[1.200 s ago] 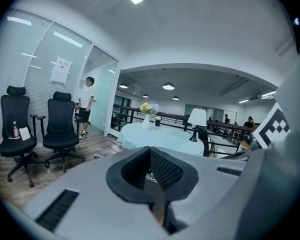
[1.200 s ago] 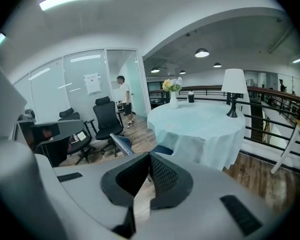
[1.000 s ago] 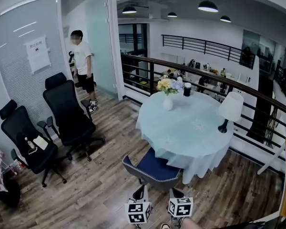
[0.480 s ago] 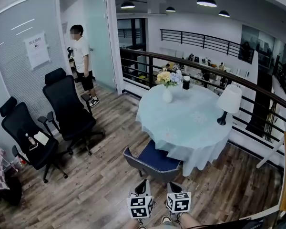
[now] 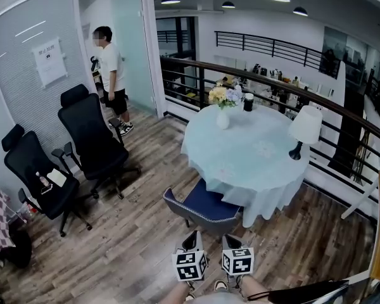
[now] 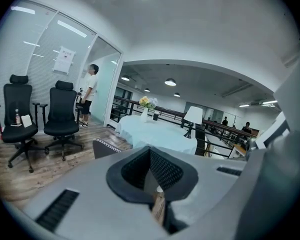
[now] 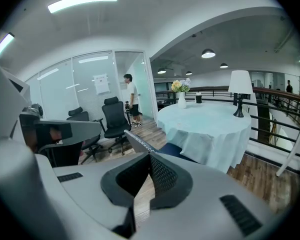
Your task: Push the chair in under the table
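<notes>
A chair (image 5: 201, 210) with a blue seat and a grey, stud-trimmed back stands at the near edge of the round table (image 5: 256, 160), which is draped in a pale blue cloth. Its seat reaches partly under the cloth. In the head view both grippers hang side by side just short of the chair back, apart from it: my left gripper (image 5: 192, 235) and my right gripper (image 5: 230, 239). The left gripper view shows its jaws (image 6: 150, 149) shut and empty, with the chair back (image 6: 107, 147) ahead. My right gripper (image 7: 149, 156) is likewise shut on nothing, the chair (image 7: 141, 145) just beyond.
Two black office chairs (image 5: 92, 145) (image 5: 41, 183) stand by the glass wall at left. A person (image 5: 111, 75) stands at the glass door. On the table are a flower vase (image 5: 223, 118), a black cup (image 5: 248, 101) and a white lamp (image 5: 303, 135). A dark railing (image 5: 345, 116) runs behind.
The head view has shifted slightly, so the grippers sit a little higher in the picture. The chair, the table and the grippers' jaws look the same.
</notes>
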A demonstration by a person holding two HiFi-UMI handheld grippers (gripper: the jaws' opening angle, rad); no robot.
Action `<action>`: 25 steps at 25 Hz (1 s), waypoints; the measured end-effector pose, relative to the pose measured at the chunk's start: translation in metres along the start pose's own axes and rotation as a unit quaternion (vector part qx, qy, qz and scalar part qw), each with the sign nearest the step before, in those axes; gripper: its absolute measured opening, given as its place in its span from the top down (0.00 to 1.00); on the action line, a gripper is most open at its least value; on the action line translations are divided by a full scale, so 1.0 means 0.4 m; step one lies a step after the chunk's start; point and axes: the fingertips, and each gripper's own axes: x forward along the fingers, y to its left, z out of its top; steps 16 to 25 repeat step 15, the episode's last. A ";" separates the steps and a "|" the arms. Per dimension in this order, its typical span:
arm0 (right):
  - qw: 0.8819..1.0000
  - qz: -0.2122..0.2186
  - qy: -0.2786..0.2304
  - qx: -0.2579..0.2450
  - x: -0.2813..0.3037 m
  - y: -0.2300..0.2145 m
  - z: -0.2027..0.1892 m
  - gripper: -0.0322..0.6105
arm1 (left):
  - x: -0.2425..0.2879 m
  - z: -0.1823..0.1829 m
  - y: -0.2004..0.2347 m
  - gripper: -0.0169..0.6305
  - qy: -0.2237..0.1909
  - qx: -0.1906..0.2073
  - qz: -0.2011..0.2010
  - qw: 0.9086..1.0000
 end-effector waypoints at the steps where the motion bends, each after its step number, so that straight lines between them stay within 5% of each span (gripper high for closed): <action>1: 1.000 -0.001 0.000 -0.002 0.000 -0.007 0.002 0.92 | 0.005 0.000 -0.004 0.97 0.000 -0.001 0.000 1.000; 25: 1.000 -0.001 -0.008 -0.007 -0.009 -0.084 0.031 0.92 | 0.060 0.004 -0.058 0.97 0.000 -0.003 0.002 1.000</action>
